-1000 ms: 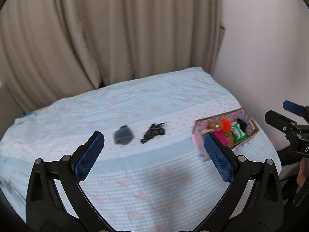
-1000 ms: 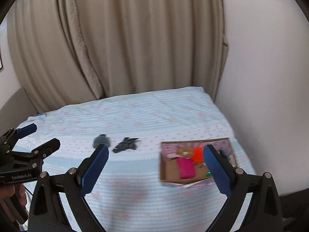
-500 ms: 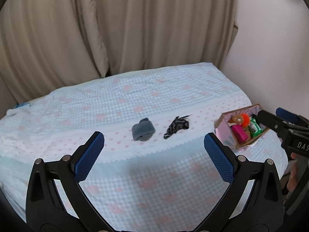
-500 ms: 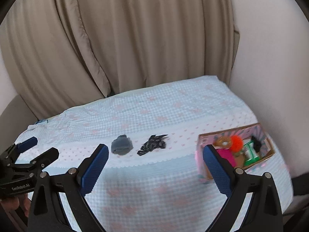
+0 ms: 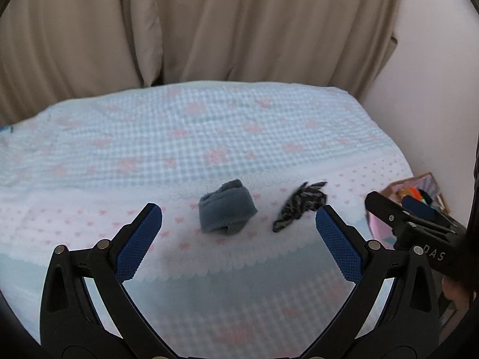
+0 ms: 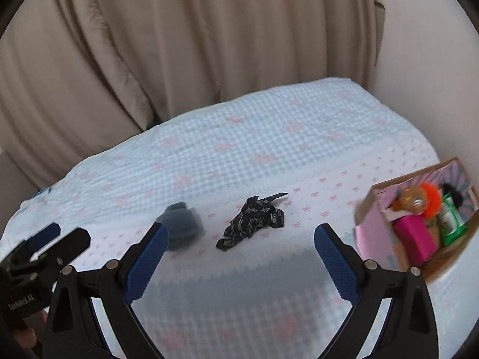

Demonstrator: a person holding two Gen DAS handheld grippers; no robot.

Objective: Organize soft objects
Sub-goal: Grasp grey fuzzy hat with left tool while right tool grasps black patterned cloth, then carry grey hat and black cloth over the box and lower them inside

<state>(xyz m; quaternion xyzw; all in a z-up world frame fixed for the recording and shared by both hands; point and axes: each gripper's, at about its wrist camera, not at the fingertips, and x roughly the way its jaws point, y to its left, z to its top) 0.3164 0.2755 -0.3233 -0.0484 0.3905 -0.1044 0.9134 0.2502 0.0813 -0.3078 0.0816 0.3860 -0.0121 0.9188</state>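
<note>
Ahead of the spread, empty left gripper (image 5: 239, 226) and right gripper (image 6: 241, 240), grey cloth (image 5: 226, 211) and black cloth (image 6: 254, 220) are lying unsorted; box (image 6: 374, 224) is holding toys.

Two loose cloths, one grey (image 5: 226, 208) and one black (image 6: 254, 220); one box (image 6: 372, 224) holding perhaps five toys.
</note>
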